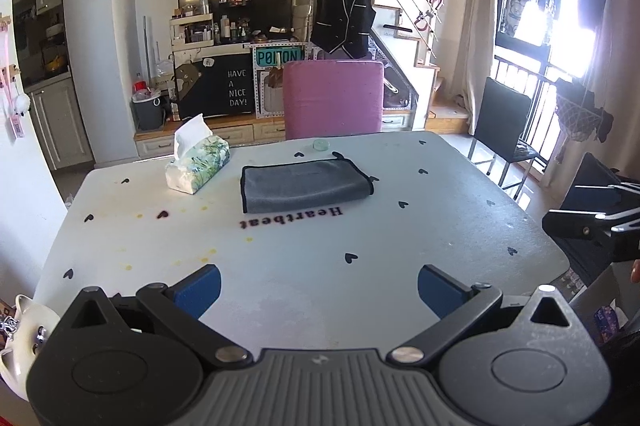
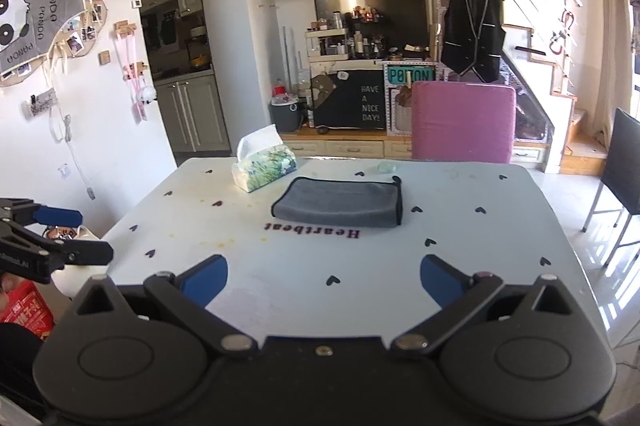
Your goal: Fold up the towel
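A grey towel (image 1: 304, 184) with dark trim lies folded flat near the far middle of the white table (image 1: 280, 266). It also shows in the right wrist view (image 2: 340, 206). My left gripper (image 1: 319, 286) is open and empty over the table's near edge, well short of the towel. My right gripper (image 2: 324, 276) is open and empty, also at the near edge. The right gripper shows at the right border of the left wrist view (image 1: 600, 222). The left gripper shows at the left border of the right wrist view (image 2: 48, 230).
A tissue box (image 1: 198, 164) stands left of the towel. A small clear disc (image 1: 321, 145) lies at the far edge. A pink chair (image 1: 334, 98) stands behind the table, and a black chair (image 1: 504, 124) at the right. "Heartbeat" lettering (image 1: 292, 217) is printed before the towel.
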A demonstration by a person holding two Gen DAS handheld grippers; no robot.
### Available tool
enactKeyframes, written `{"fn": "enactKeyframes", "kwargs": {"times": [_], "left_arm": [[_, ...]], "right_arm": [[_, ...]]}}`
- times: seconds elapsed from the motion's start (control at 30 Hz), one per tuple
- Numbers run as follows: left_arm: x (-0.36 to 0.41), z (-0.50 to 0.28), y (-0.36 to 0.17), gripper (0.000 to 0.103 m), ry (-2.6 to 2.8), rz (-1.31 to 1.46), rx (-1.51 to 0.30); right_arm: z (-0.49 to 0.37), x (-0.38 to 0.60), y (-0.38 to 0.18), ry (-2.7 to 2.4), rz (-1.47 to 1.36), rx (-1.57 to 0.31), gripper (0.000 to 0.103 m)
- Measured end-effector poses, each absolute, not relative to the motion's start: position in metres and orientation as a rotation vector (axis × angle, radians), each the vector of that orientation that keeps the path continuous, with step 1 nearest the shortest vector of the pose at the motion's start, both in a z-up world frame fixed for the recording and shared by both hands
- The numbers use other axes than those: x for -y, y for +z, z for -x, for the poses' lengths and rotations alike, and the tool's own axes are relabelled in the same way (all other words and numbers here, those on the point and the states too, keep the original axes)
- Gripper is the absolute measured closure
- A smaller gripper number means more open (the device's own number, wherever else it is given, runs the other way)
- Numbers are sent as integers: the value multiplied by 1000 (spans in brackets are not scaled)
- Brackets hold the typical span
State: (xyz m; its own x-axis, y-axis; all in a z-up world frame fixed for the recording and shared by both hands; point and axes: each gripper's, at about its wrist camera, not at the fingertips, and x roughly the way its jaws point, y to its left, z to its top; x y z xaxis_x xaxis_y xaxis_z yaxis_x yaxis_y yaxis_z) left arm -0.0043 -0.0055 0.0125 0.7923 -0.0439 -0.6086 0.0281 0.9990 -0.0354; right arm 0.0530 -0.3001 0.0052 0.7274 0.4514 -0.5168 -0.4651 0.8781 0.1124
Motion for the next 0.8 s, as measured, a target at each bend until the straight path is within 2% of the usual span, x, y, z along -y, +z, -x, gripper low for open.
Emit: {"fn": "enactKeyframes", "kwargs": {"times": [0.8], "left_arm": [[0,10,11,0,-20,36,-676]], "right_arm": [[-45,294,1,509,49,-575,0]]}}
